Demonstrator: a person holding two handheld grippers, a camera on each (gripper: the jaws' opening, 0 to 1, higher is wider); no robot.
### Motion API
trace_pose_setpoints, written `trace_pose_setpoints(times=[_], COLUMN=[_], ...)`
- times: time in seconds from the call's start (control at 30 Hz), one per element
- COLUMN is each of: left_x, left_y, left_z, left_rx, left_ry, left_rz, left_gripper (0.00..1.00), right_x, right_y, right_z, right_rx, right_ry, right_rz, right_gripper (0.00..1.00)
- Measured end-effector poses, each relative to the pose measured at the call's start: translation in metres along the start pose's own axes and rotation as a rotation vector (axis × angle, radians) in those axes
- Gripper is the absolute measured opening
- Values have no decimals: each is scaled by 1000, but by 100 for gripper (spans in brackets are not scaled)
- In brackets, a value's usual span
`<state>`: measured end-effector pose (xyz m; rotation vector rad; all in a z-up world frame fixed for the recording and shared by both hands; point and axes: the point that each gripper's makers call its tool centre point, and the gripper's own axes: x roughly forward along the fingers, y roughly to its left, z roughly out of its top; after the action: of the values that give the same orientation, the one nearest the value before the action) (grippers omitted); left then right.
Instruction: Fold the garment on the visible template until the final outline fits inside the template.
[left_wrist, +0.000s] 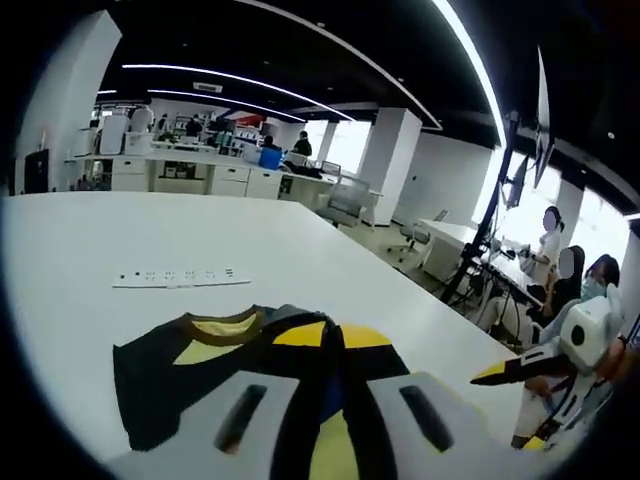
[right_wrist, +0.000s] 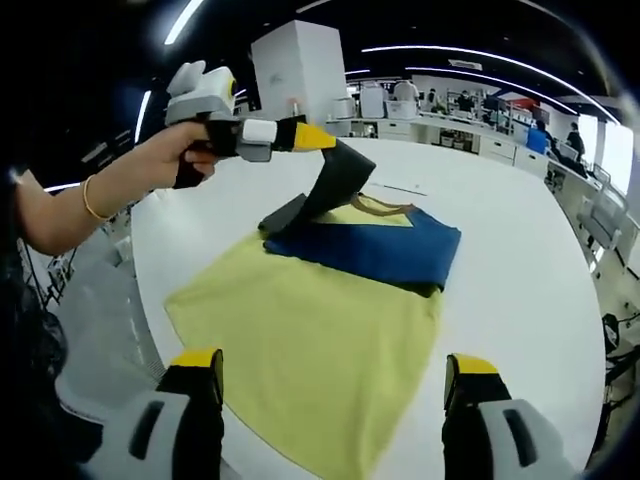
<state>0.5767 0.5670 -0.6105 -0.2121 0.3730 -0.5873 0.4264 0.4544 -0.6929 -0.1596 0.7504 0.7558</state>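
A yellow and dark blue garment (right_wrist: 330, 330) lies on the white table (right_wrist: 520, 250), its yellow part spread toward me and its blue part (right_wrist: 370, 245) lying on top farther back. In the right gripper view, a hand holds my left gripper (right_wrist: 335, 140) shut on a dark flap of the garment (right_wrist: 335, 185) and lifts it off the table. In the left gripper view, dark and yellow cloth (left_wrist: 215, 350) runs up between the jaws of my left gripper (left_wrist: 330, 385). My right gripper (right_wrist: 335, 362) stands open over the yellow near edge, touching nothing; its yellow tip (left_wrist: 495, 375) enters from the right.
A thin white strip with dark marks (left_wrist: 180, 277) lies flat on the table beyond the garment, also visible as a thin strip (right_wrist: 400, 187). The table's curved edge (right_wrist: 140, 270) runs close on the left. Seated people (left_wrist: 570, 280) and office desks (left_wrist: 200, 170) fill the background.
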Motion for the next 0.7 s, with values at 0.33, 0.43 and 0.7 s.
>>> trace_pose_setpoints(times=[0.33, 0.43, 0.7], left_x=[21, 28, 47], left_y=[-22, -27, -40], left_z=[-30, -38, -73], left_rx=[22, 27, 9], left_ry=[68, 84, 151], left_rz=[-49, -55, -75], left_gripper=[0, 0, 0], right_x=[6, 7, 10], right_y=[1, 1, -3], right_z=[-5, -8, -21], right_rx=[11, 18, 38], right_ry=[11, 17, 41], right_rz=[7, 9, 0], right_gripper=[92, 92, 92])
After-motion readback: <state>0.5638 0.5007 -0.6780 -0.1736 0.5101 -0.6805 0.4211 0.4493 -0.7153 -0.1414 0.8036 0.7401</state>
